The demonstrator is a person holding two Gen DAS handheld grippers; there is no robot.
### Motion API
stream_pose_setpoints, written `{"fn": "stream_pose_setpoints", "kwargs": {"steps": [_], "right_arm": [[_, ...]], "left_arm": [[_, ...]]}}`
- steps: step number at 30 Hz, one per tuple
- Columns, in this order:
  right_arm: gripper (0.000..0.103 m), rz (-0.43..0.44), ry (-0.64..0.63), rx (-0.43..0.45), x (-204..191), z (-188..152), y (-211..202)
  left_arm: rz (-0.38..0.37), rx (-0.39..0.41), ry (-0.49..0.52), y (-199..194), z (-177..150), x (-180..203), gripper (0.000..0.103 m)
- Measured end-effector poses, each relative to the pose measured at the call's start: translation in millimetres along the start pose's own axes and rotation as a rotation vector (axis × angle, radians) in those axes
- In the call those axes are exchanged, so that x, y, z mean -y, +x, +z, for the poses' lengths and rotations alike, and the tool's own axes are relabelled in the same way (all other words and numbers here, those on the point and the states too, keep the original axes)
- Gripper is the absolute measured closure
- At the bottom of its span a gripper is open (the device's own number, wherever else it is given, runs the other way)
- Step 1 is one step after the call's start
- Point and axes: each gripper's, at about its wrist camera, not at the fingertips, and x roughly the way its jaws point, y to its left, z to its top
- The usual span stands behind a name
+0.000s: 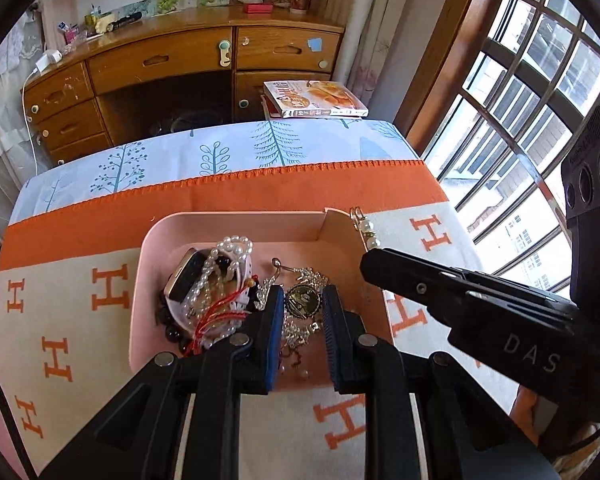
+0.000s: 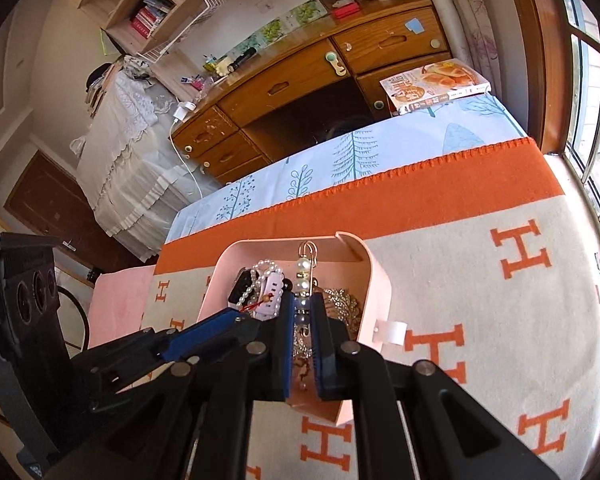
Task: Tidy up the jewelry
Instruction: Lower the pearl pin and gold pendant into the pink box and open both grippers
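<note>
A pink tray (image 1: 236, 226) on the orange and cream blanket holds a heap of jewelry: a white watch with pearl strands (image 1: 204, 276), a red cord, dark beads, silver chains and a round gold pendant (image 1: 302, 300). My left gripper (image 1: 302, 300) is open, its jaws on either side of the pendant, low in the tray. My right gripper (image 2: 303, 300) is shut on a pearl pin brooch (image 2: 305, 266) and holds it upright above the tray (image 2: 376, 276). The brooch also shows in the left wrist view (image 1: 366, 228) at the tip of the right gripper.
The H-patterned blanket (image 2: 480, 280) covers the table, with a blue tree-print cloth (image 1: 228, 152) beyond it. A book (image 1: 316, 98) lies at the far edge. A wooden desk (image 1: 160, 64) stands behind. A window (image 1: 540, 100) is on the right. A white tag (image 2: 390, 332) sticks out from the tray's right side.
</note>
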Motion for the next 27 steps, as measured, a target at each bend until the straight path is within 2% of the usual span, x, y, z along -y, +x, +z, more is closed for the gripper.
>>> {"fn": "stream_pose_setpoints", "kwargs": {"steps": [6, 8, 14, 19, 21, 23, 27], "right_arm": [[0.095, -0.037, 0.006, -0.04, 2, 9, 16], [0.095, -0.039, 0.008, -0.046, 3, 10, 17], [0.095, -0.048, 0.029, -0.047, 8, 7, 14], [0.095, -0.049, 0.024, -0.035, 6, -1, 2], [0.095, -0.046, 0.015, -0.032, 3, -7, -5], [0.095, -0.045, -0.004, -0.025, -3, -15, -13], [0.095, -0.036, -0.036, -0.016, -17, -33, -30]], "left_arm": [[0.012, -0.02, -0.018, 17, 7, -3, 0.085], [0.011, -0.019, -0.019, 16, 7, -5, 0.081], [0.025, 0.009, -0.005, 1, 3, -9, 0.075], [0.044, 0.017, -0.009, -14, -7, -14, 0.075], [0.051, 0.018, -0.006, -21, -14, -16, 0.07], [0.069, 0.029, -0.008, -31, -24, -18, 0.058], [0.099, 0.065, 0.009, -55, -47, -22, 0.054]]}}
